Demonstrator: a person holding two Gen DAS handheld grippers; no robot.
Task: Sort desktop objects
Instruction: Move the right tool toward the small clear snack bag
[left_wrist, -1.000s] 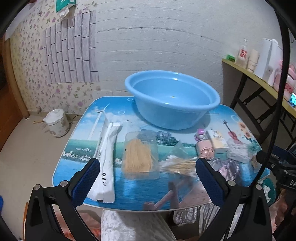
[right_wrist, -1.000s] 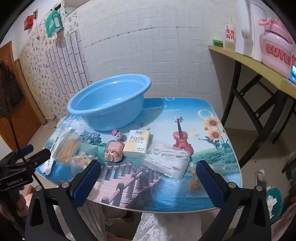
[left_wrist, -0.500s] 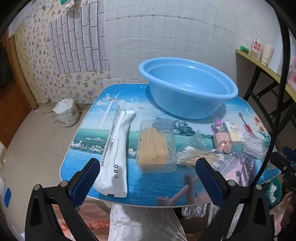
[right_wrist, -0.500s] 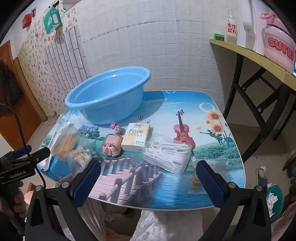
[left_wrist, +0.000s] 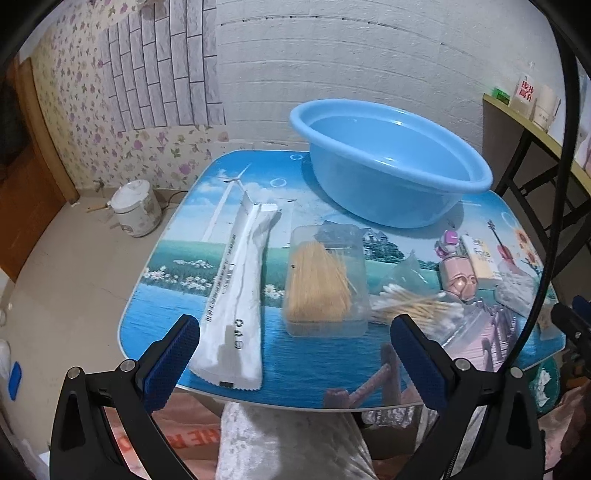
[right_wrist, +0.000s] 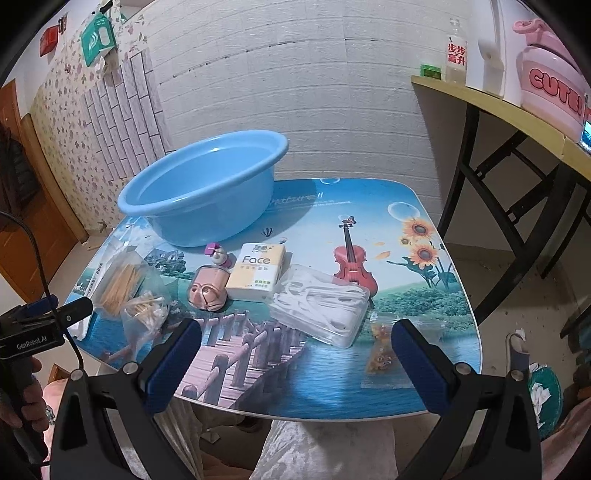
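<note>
Jaws on your left gripper (left_wrist: 295, 358) & right gripper (right_wrist: 295, 354) are gaping wide, hovering near table (right_wrist: 332, 384) edge, holding nothing; basin (right_wrist: 207, 192) sitting far left.

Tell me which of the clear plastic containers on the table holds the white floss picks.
The clear box on the table's right side, beside the yellow Face tissue pack. The other clear box holds tan toothpicks, and the soft clear bag holds cotton swabs.

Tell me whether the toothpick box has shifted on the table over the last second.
No. The toothpick box still lies beside the white packet, below the basin; only the camera moved.
</note>
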